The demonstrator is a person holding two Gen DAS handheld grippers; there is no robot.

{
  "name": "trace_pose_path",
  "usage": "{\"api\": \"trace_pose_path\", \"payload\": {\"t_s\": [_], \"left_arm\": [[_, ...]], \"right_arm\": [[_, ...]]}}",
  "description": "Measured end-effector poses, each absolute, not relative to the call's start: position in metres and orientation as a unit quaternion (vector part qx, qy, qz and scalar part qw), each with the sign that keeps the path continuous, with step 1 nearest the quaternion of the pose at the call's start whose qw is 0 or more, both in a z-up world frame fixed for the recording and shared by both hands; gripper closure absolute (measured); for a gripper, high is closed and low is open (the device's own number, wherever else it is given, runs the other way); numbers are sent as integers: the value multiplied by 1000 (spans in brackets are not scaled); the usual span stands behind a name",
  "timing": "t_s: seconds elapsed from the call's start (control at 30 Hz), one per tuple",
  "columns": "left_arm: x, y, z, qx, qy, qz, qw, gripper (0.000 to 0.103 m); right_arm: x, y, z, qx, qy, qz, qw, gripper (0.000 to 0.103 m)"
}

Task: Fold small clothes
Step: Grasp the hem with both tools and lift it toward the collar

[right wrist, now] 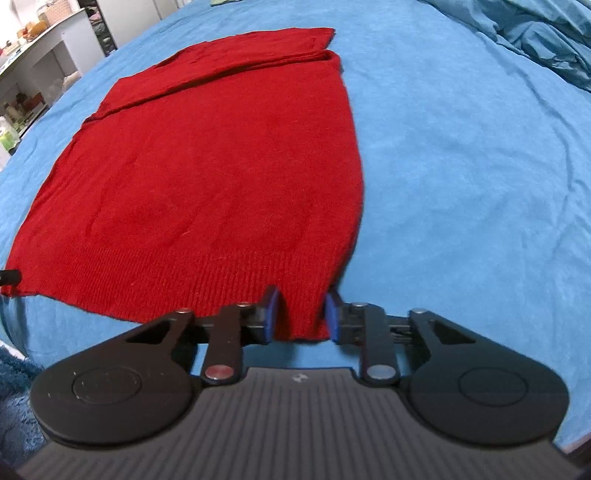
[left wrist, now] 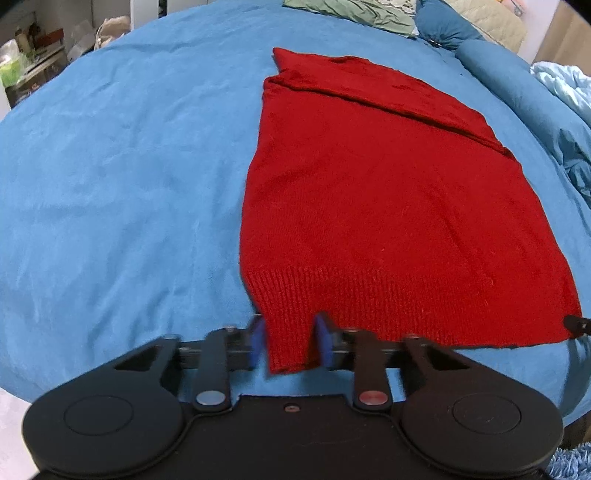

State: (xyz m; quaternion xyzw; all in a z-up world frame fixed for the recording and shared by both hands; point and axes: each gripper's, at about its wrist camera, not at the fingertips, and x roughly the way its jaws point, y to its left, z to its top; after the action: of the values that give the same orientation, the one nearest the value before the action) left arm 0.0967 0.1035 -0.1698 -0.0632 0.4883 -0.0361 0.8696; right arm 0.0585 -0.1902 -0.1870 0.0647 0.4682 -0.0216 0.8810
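- The red knit sweater (left wrist: 373,206) lay flat on the blue bedsheet (left wrist: 122,177), filling the centre and right of the left wrist view and the centre-left of the right wrist view (right wrist: 207,177).
- Fabric: a fine, slightly fuzzy knit; a ribbed band ran along the near hem; a sleeve was folded across the far end, leaving a soft diagonal ridge.
- The left gripper (left wrist: 290,341), bottom centre of its frame, pinched the near-left hem corner; its blue pads (left wrist: 322,345) pressed the ribbing from both sides.
- The right gripper (right wrist: 301,315), bottom centre of its frame, pinched the near-right hem corner between blue pads (right wrist: 271,314).
- Both gripper bodies were matte black plastic with round side discs.
- The sheet was lightly creased; a rumpled teal quilt (right wrist: 546,33) was heaped at upper right of the right wrist view.
- A green cushion (left wrist: 354,13) sat at the top edge of the left wrist view.
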Motion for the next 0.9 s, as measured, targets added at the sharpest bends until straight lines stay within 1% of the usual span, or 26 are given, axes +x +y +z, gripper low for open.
{"api": "trace_pose_path", "payload": {"t_s": [0.03,0.07,0.1,0.17,0.23,0.33,0.57,0.7,0.9], "left_arm": [[97,103,-169,-60,488,-38,870,91],[98,102,-168,-58,489,-39,869,94],[98,102,-168,-54,492,-40,868,94],[99,101,-163,-52,494,-40,867,96],[97,101,-154,-53,490,-43,869,97],[90,101,-129,-52,465,-41,883,97],[98,102,-55,-79,380,-59,920,97],[135,101,-21,-86,344,-67,933,97],[227,99,7,-82,296,-73,949,97]], "right_arm": [[59,-191,-186,67,469,-27,880,72],[59,-192,-186,70,469,-30,880,78],[59,-194,-185,74,469,-33,880,81],[59,-195,-182,80,468,-32,880,83],[58,-197,-176,90,464,-29,881,83],[55,-203,-158,120,450,-23,884,83],[64,-224,-89,187,393,25,900,83],[89,-236,-47,209,344,44,914,83],[173,-249,-5,233,272,60,932,83]]}}
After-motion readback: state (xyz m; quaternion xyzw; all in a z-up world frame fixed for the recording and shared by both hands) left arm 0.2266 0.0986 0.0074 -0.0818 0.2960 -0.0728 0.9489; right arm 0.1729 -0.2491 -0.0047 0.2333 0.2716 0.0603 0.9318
